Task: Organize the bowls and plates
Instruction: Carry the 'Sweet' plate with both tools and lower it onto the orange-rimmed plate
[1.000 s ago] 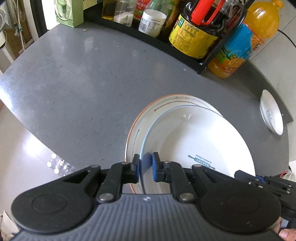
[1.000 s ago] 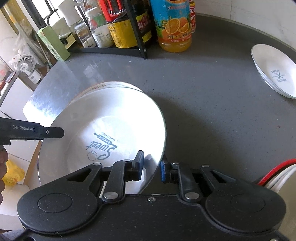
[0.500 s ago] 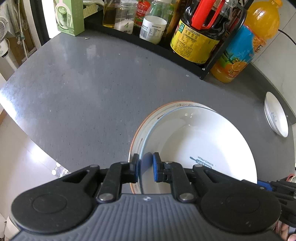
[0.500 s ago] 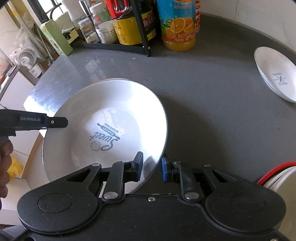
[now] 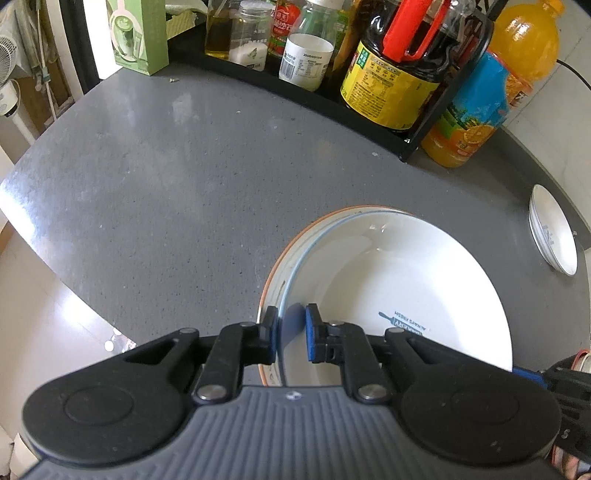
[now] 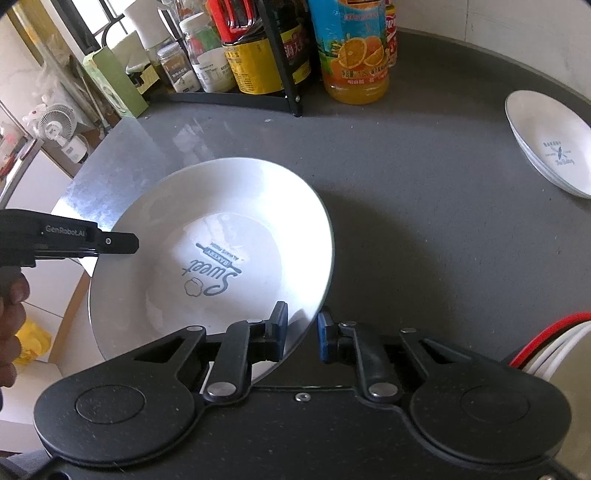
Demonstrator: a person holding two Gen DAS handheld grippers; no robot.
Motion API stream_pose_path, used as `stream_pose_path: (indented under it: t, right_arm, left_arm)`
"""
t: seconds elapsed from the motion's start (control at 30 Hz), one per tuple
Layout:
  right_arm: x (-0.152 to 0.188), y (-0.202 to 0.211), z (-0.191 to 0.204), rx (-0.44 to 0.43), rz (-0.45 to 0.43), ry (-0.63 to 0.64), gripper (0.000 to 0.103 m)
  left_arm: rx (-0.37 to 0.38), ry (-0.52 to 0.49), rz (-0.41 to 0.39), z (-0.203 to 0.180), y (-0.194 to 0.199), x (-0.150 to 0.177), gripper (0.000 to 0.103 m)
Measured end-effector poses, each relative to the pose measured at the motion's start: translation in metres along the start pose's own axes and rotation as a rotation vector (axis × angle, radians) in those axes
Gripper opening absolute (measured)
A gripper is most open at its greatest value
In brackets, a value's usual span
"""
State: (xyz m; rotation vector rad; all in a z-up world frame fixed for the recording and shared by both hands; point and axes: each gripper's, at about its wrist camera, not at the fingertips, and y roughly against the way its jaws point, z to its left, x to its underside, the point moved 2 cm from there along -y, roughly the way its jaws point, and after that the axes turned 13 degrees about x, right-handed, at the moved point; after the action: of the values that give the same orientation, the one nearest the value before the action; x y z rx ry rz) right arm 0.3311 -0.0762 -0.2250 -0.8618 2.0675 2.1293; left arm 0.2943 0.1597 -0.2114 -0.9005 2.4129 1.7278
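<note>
A white plate with blue "Sweet Bakery" print (image 5: 399,295) (image 6: 221,258) is held above the grey counter, over an orange-rimmed plate (image 5: 280,254) whose edge shows on its left. My left gripper (image 5: 290,334) is shut on the white plate's left rim. My right gripper (image 6: 301,332) grips the same plate's right rim between its pads. The left gripper's fingers (image 6: 110,242) show at the plate's far side in the right wrist view. A stack of small white bowls (image 6: 554,144) (image 5: 552,230) sits at the counter's right edge.
A black rack of sauce bottles and jars (image 5: 391,70) (image 6: 258,51) and an orange juice bottle (image 5: 487,92) (image 6: 356,51) stand at the back. A green box (image 5: 138,35) stands back left. The counter's curved edge (image 5: 55,236) drops to the floor on the left.
The white plate held by both grippers has moved back toward me and to the right, sitting more squarely over the orange-rimmed plate, which is now nearly hidden in the right wrist view.
</note>
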Motion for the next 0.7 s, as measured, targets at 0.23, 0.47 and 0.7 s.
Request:
stream_pose_path:
  t: [0.23,0.47,0.7]
  right_arm:
    - [-0.003,-0.002,0.003,0.02,-0.011,-0.02,0.016]
    - [-0.003,0.002,-0.002,0.02,-0.02,-0.058,0.014]
    - [-0.001,0.014,-0.006,0.035,-0.042,-0.067,0.011]
  left_arm:
    - [0.005,0.007,0.023,0.001,-0.001,-0.002,0.013]
    - [0.057,0.115,0.041,0.013,-0.001,-0.006,0.013]
    - [0.144,0.256,0.085,0.032,-0.008,-0.002,0.013]
